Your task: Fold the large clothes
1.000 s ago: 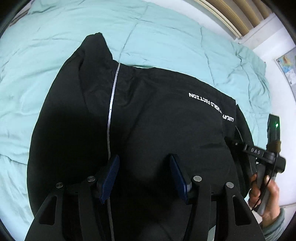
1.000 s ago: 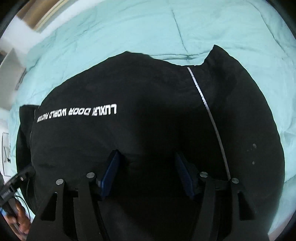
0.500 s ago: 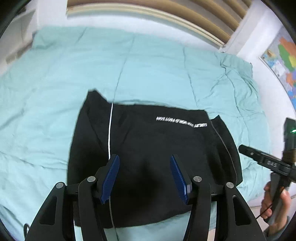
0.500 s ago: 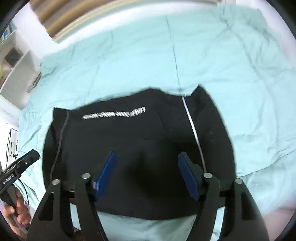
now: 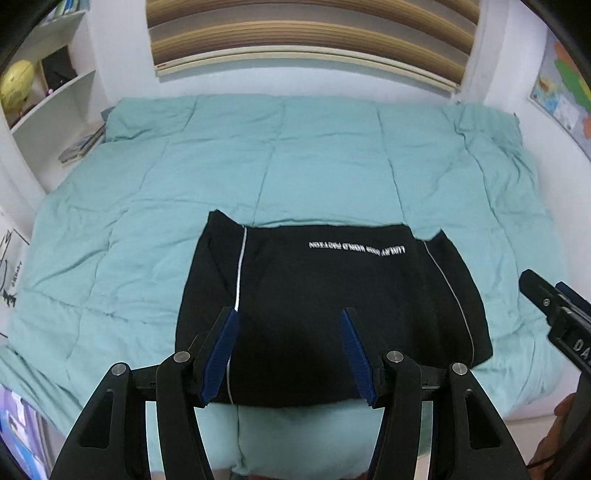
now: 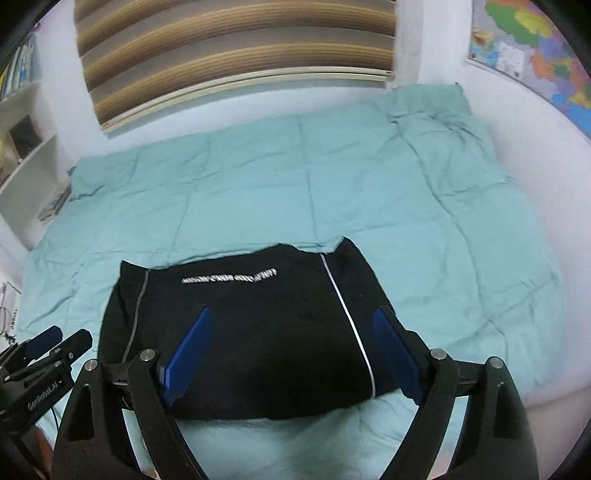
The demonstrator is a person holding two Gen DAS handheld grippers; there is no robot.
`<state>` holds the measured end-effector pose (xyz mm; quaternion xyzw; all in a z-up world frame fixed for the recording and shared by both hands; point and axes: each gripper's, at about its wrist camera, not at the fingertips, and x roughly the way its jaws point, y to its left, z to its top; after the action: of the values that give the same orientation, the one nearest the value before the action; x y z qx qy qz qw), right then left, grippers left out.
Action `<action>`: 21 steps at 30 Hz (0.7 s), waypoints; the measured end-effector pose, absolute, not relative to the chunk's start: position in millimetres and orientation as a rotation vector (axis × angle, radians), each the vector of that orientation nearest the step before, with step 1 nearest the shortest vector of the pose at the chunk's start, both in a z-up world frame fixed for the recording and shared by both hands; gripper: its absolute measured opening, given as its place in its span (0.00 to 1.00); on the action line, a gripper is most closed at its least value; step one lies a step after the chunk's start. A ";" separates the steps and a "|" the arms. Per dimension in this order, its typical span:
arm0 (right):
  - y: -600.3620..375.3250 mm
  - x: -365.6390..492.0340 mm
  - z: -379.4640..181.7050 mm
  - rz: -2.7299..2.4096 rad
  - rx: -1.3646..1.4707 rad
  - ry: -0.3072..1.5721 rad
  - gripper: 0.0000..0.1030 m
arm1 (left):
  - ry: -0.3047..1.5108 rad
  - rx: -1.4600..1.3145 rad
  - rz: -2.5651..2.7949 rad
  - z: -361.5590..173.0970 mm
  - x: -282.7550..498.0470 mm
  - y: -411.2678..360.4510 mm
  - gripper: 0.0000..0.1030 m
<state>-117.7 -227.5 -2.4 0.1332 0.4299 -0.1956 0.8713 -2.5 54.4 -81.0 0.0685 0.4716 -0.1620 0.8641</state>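
Observation:
A black garment [image 5: 325, 302] with white side piping and white lettering lies folded into a flat rectangle near the front edge of a teal quilt [image 5: 280, 155]; it also shows in the right wrist view [image 6: 243, 332]. My left gripper [image 5: 290, 350] is open and empty, held above and in front of the garment. My right gripper [image 6: 291, 354] is open and empty, also back from the garment. The right gripper shows at the right edge of the left wrist view [image 5: 557, 314], and the left gripper at the lower left of the right wrist view [image 6: 40, 365].
The bed's quilt [image 6: 332, 177] reaches back to a wall with striped wooden blinds [image 5: 306, 33]. White shelves [image 5: 48, 88] stand at the left. A colourful map [image 6: 535, 48] hangs on the right wall.
Both grippers have drawn back and up from close over the garment, so the whole folded garment and the bed are now in view. The garment has stayed in place.

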 end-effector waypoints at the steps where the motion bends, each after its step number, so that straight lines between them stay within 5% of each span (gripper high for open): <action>1: -225.4 -119.5 -3.8 -0.422 0.272 0.907 0.87 | 0.988 0.148 -0.338 -80.2 -5.3 53.5 0.57; 21: -206.6 -120.8 -16.8 -0.376 0.290 0.941 0.87 | 0.929 0.195 -0.294 -67.7 -12.1 52.7 0.57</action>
<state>-120.8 -206.6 -16.8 0.1383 0.4489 -0.1792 0.8644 -12.1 52.7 -67.7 0.0936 0.4458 -0.1411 0.8790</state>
